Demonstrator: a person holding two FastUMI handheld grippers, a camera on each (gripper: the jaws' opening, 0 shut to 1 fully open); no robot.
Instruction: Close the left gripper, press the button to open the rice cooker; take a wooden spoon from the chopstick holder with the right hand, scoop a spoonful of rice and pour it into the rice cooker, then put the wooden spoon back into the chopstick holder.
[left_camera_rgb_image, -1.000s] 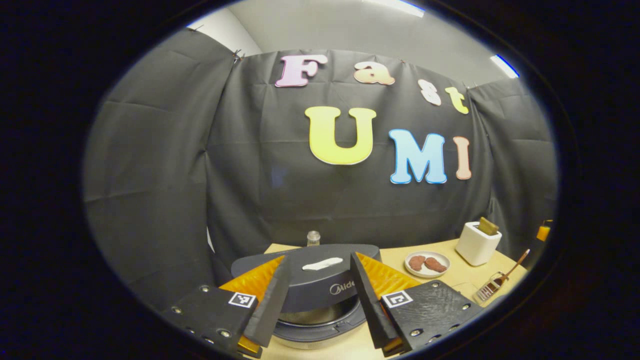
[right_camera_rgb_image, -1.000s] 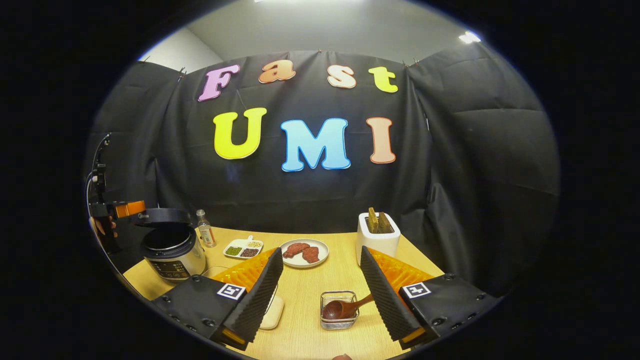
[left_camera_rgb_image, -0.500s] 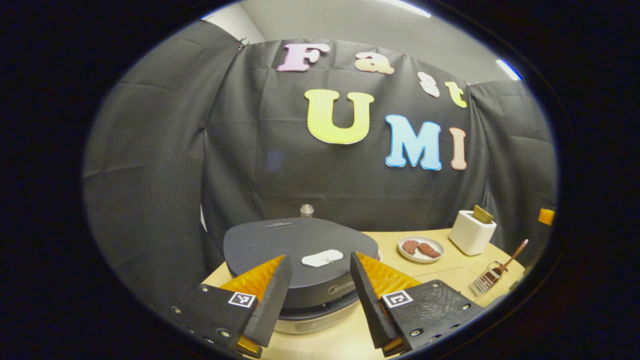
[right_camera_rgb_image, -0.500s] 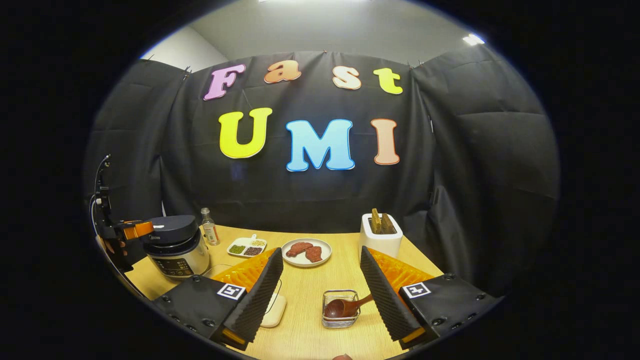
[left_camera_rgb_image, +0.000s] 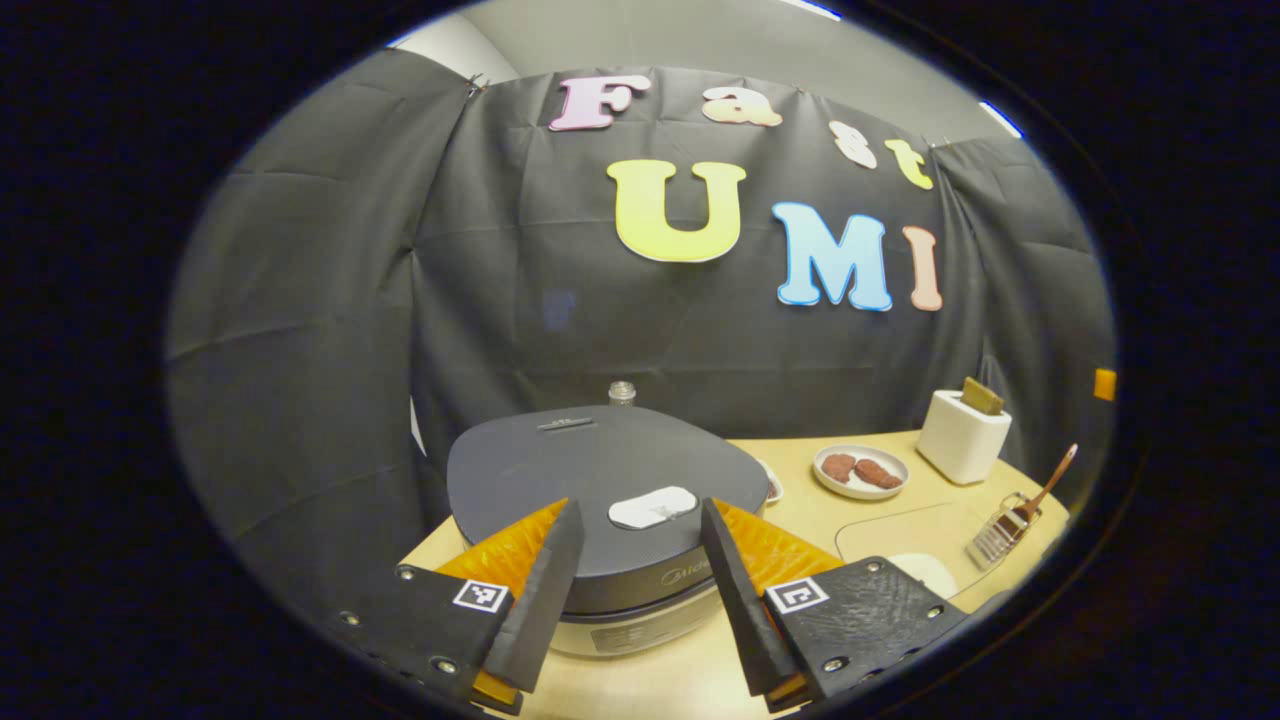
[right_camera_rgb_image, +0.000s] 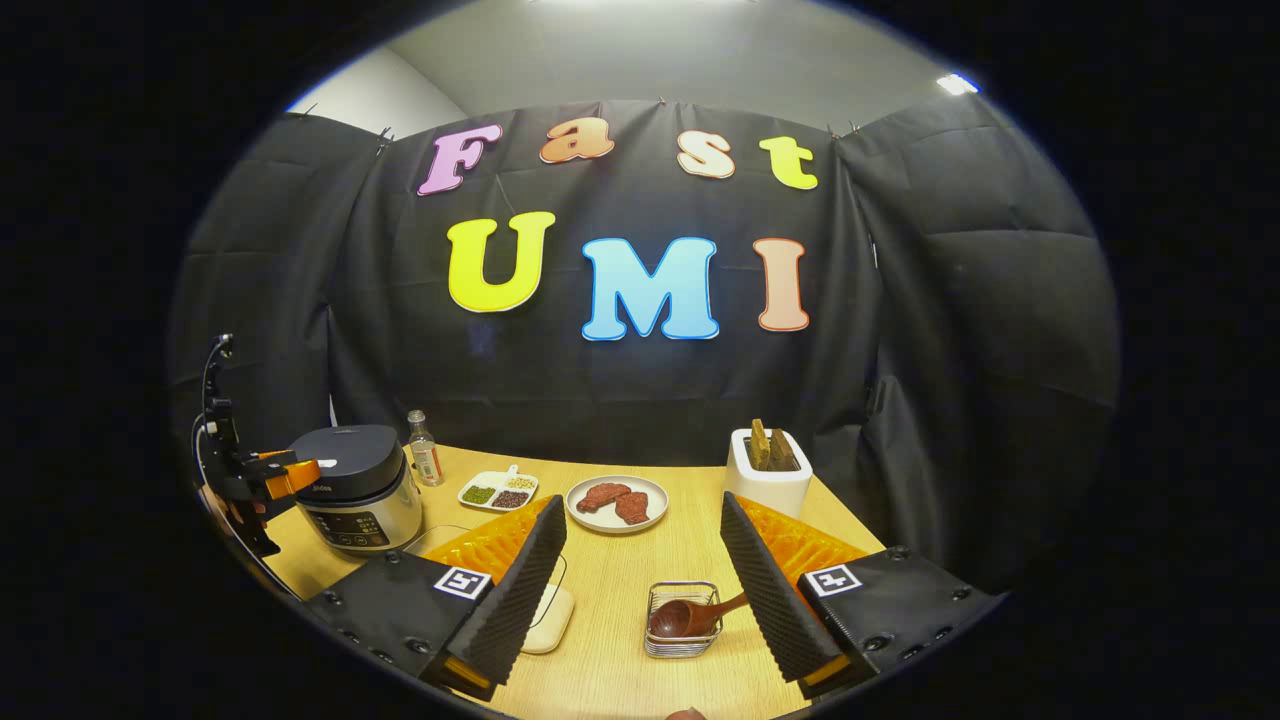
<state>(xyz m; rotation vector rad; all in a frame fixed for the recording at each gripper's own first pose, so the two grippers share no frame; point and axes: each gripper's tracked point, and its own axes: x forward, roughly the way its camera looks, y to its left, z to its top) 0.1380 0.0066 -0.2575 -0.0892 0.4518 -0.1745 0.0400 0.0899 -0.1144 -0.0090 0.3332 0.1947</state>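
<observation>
- The left claw (left_camera_rgb_image: 633, 590) hangs with its fingers apart, just in front of the rice cooker (left_camera_rgb_image: 605, 500).
- The cooker's dark lid is down; its white button (left_camera_rgb_image: 652, 507) sits just beyond the gap between the fingers.
- The right claw (right_camera_rgb_image: 640, 590) is also spread wide, gripping nothing, above the counter (right_camera_rgb_image: 690, 545).
- The wooden spoon (right_camera_rgb_image: 688, 615) rests in the wire chopstick holder (right_camera_rgb_image: 680, 622), below and between the right claw's fingers, its handle leaning toward the right finger.
- Farther ahead of the right claw stand a plate of meat (right_camera_rgb_image: 617, 502) and a white toaster (right_camera_rgb_image: 768, 478).
</observation>
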